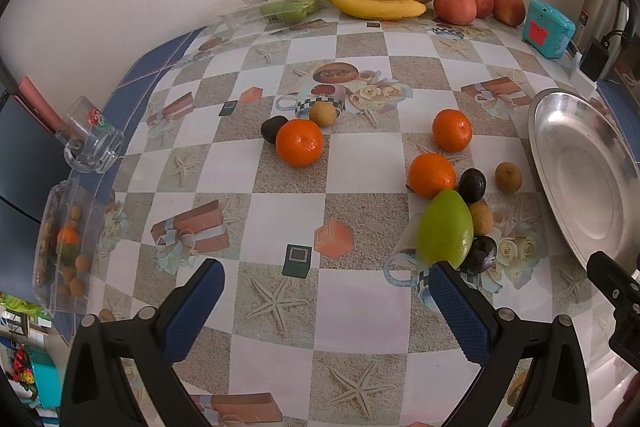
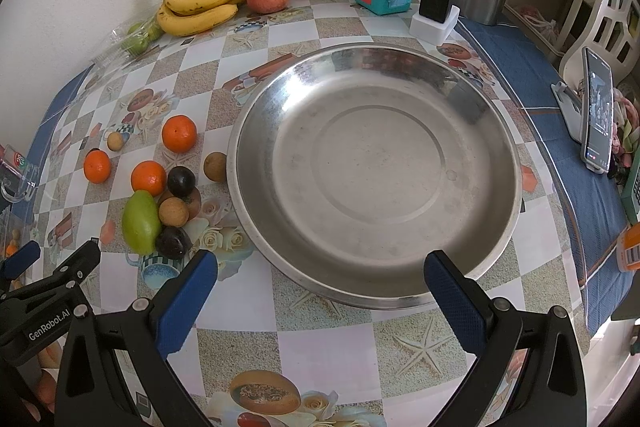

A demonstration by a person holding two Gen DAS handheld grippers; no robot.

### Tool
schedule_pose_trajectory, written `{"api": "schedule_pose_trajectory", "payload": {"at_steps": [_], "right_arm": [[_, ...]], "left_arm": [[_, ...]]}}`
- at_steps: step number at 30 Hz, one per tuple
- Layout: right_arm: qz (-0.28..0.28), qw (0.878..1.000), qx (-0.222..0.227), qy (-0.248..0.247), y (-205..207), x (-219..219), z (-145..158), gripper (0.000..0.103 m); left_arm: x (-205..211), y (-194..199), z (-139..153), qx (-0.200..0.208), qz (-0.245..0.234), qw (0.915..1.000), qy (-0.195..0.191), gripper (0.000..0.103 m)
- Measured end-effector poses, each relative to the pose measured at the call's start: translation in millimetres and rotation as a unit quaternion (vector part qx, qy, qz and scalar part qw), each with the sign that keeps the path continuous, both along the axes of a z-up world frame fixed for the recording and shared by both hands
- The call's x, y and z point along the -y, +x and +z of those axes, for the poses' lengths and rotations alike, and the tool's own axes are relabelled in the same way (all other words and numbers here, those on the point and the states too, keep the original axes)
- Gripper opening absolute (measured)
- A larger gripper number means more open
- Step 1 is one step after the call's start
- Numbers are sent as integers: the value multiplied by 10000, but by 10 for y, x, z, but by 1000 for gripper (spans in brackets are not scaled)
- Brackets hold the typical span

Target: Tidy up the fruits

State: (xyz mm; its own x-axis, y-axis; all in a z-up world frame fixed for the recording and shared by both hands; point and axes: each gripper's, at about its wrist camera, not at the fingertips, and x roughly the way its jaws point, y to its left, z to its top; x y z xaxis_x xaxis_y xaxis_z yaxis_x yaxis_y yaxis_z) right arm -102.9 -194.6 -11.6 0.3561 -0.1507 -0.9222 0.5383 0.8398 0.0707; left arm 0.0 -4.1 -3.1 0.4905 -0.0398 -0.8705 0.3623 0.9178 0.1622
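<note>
Checkered tablecloth (image 1: 288, 183): green mango (image 1: 445, 229) just beyond left gripper (image 1: 328, 287)'s spread fingers; right gripper (image 2: 320, 281) open, empty.

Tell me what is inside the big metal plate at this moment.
No fruit lies inside the metal plate; its bare bottom shows only reflections. The right gripper, open, covers a small part of its near rim.

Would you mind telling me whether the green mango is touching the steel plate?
Apart. The right wrist view shows tablecloth and small fruits between the green mango and the steel plate.
</note>
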Motion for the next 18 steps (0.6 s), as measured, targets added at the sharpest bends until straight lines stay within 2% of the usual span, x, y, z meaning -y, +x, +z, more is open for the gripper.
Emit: {"api": "schedule_pose_trajectory", "payload": {"at_steps": [14,18], "right_arm": [[14,10000,-1,2,2,-17,2,103],[16,10000,49,-6,4,-29,21,103]], "left_arm": [[-1,-10,-2,-140,-19,9999,80,103],[-38,25,16,-406,52,9991,109,103]]}}
